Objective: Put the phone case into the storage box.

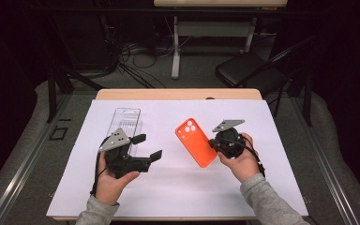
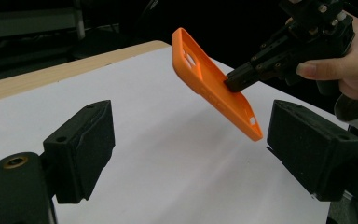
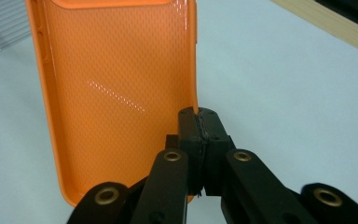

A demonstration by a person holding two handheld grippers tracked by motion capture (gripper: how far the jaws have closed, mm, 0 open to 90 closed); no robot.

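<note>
Your right gripper point(image 1: 214, 143) has its jaws pinched tight on one long edge of the orange phone case point(image 1: 196, 142) — in the right gripper view the two black pads meet on the case's side wall point(image 3: 193, 100), with the thin rim caught between them. The case is lifted clear of the white sheet point(image 1: 178, 187), tilted, its camera cutout at the far end and its hollow inner side turned toward your right gripper's camera. From the left gripper view you can see it hanging in the air over the sheet, held by that one edge alone point(image 2: 214, 88).

Your left gripper point(image 1: 147, 146) stands wide open with nothing between its jaws; its pads point(image 2: 81, 149) frame only bare white sheet, and it sits well apart from the case, to the left of it.

Behind your left gripper a clear plastic tray point(image 1: 125, 123) lies flat on the sheet — it is see-through, partly covered by the gripper's grey plate, and whether anything lies in it cannot be made out.

The near end of the case is cut off behind the jaws in the right gripper view, and its top edge runs out of that picture.
</note>
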